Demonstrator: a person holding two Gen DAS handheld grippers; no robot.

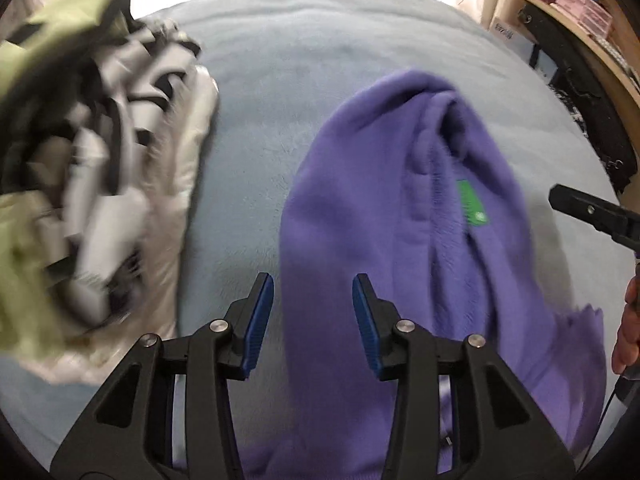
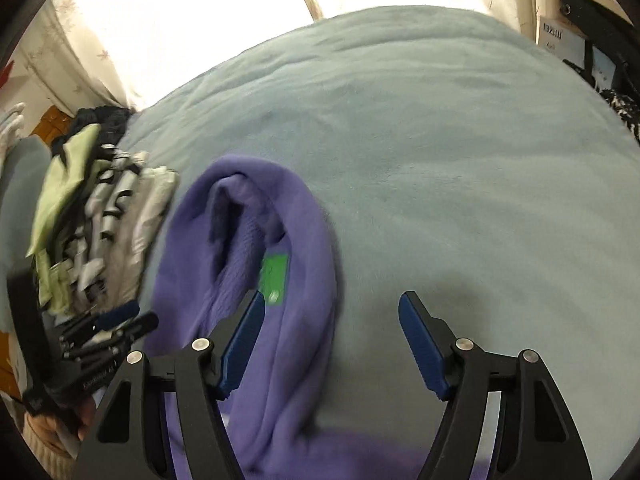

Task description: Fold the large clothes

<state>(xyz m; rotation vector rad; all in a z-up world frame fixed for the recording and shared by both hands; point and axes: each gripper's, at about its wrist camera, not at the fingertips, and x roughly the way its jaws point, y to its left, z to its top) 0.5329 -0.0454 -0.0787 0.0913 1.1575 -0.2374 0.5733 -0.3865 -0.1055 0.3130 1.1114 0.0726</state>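
At nine o'clock, a heap of clothes (image 1: 92,160) waits unfolded. Left gripper (image 1: 313,300), jaws partly open, empty. The purple sweatshirt (image 1: 380,208) lies bunched at centre on the blue blanket (image 1: 280,60), barely started. Right gripper (image 2: 332,320) gapes wide, holding nothing

Very little lettering can be made out. A green label (image 2: 274,278) is sewn inside the neck of the purple sweatshirt (image 2: 304,248); it bears a small pale mark near its lower end, too blurred to read in either wrist view. A white card (image 2: 554,36) stands at the far right edge of the bed, beside the shelf; it carries a line of bold dark characters and a smaller line beneath, neither sharp enough to spell out. The black body of the left gripper (image 2: 120,322), seen from the right wrist, has a strip of white print along it, smeared beyond reading.
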